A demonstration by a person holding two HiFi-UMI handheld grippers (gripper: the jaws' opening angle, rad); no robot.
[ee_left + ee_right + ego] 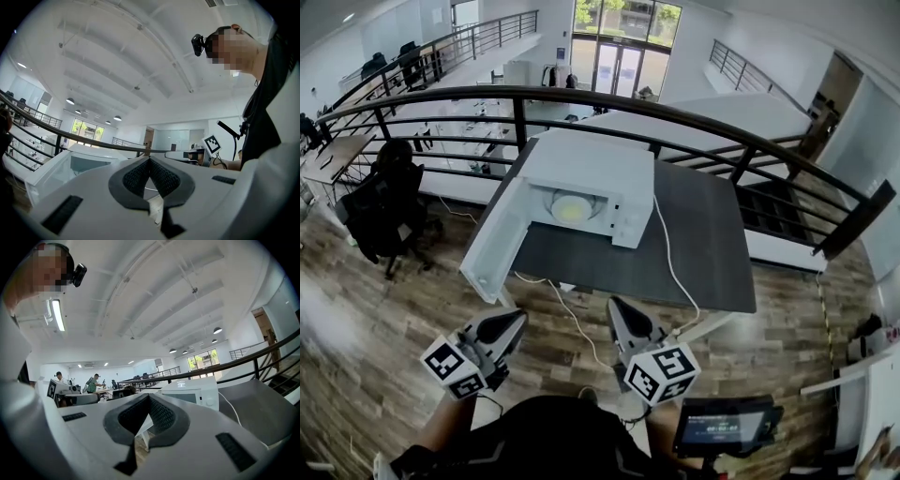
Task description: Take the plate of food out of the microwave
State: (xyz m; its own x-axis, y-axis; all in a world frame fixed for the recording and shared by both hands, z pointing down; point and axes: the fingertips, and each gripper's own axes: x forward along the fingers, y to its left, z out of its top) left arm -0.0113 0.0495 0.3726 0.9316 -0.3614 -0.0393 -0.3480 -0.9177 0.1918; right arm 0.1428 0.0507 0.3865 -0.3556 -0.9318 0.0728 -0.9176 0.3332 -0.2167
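The dark worktop (712, 253) stands against a railing and carries a white microwave (600, 169). Its door (492, 248) hangs wide open toward the person's left, so the cavity is exposed. Inside the cavity, on the turntable, sits the plate of food (572, 208), a pale plate with something yellowish on it. Nothing is touching it.

The step in hand looks like the approach. Both tools are well short of the worktop edge, level and pointing toward the oven. The left hand-held gripper (519, 317) has its jaws pressed together with nothing between them. The right hand-held gripper (615, 304) is likewise closed and empty.

By my reading, the next move calls for closing the gap to the cavity and spreading the jaws of at least one gripper. It then has to take the plate's rim without tipping the food.
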